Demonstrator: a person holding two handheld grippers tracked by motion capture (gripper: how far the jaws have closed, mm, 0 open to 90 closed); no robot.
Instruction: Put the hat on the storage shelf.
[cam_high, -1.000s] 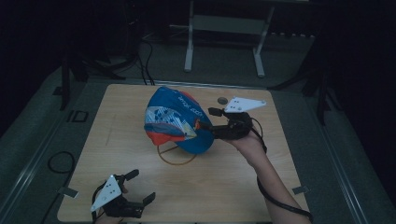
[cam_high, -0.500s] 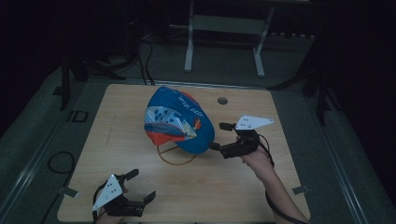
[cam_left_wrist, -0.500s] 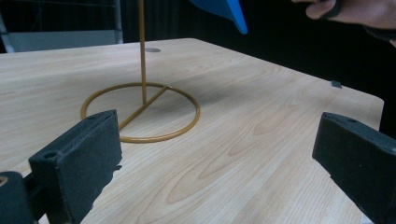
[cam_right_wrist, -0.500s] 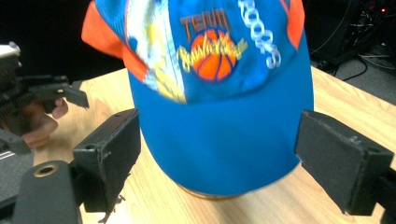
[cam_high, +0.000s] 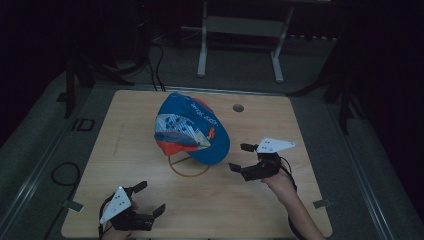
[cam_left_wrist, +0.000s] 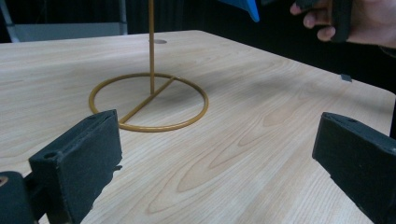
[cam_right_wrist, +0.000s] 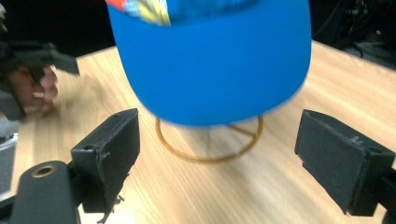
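Observation:
A blue cap (cam_high: 190, 127) with an orange and patterned front hangs on a thin gold stand whose ring base (cam_high: 189, 166) lies on the wooden table (cam_high: 300, 120). My right gripper (cam_high: 243, 157) is open just right of the cap's brim, clear of it. The right gripper view has the blue brim (cam_right_wrist: 212, 65) and ring base (cam_right_wrist: 210, 154) ahead of its spread jaws. My left gripper (cam_high: 150, 199) rests open near the table's front left edge. In the left gripper view, the stand's ring (cam_left_wrist: 149, 100) and post (cam_left_wrist: 151, 44) rise beyond its open jaws.
A round hole (cam_high: 238, 108) sits in the tabletop behind the cap. A metal frame (cam_high: 240, 35) stands on the dark floor beyond the table. Cables (cam_high: 62, 172) lie on the floor at the left.
My right gripper has let go of the cap's brim and drawn back toward the front right, with its jaws now open. The cap stays on the stand. The left gripper has barely moved.

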